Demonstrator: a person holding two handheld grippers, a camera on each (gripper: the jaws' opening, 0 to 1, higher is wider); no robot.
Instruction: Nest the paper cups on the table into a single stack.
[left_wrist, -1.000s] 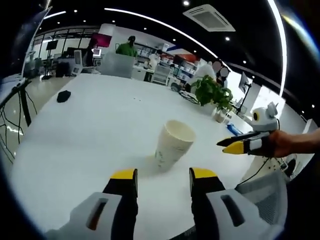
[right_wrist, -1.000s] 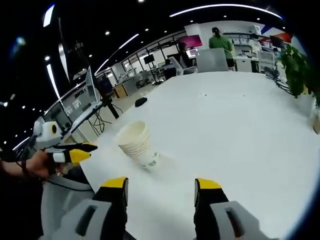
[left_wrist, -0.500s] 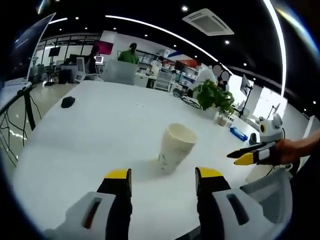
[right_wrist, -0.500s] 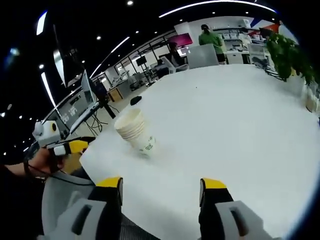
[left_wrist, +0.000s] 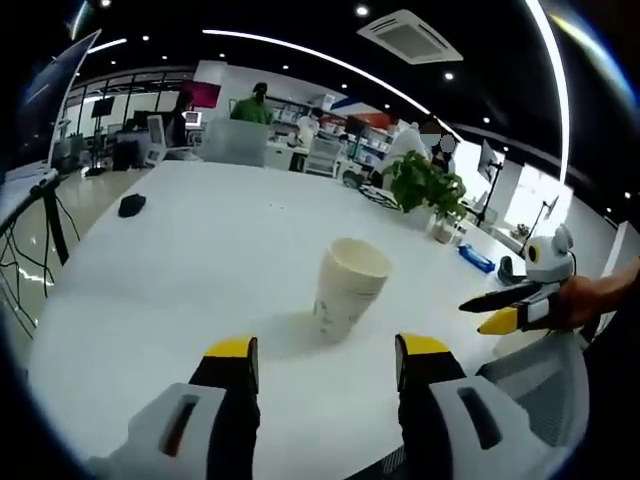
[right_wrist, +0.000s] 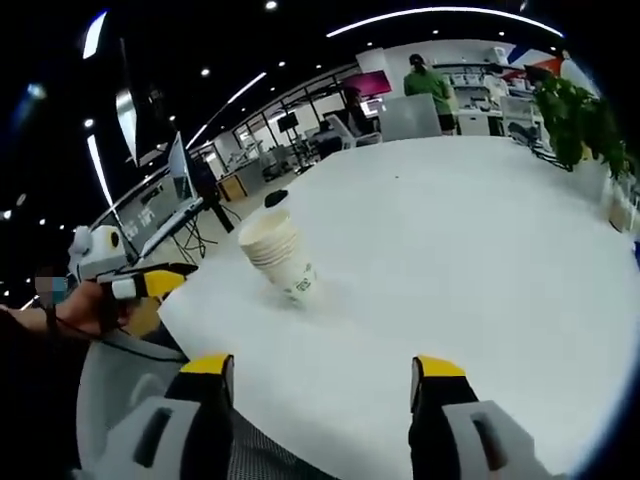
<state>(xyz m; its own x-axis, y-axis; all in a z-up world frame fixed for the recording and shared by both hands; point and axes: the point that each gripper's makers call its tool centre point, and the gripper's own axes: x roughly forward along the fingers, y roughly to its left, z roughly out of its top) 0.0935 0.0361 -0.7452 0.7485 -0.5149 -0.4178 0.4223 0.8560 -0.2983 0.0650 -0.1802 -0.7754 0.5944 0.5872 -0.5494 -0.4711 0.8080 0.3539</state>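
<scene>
One nested stack of paper cups stands on the table, both grippers' jaws released and drawn back, so I judge stacking done.

Both views face the cup stack from opposite sides.

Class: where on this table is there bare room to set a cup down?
The table is bare between the cup stack and the dark object, also behind the stack. It is crowded by the plant at the far edge.
</scene>
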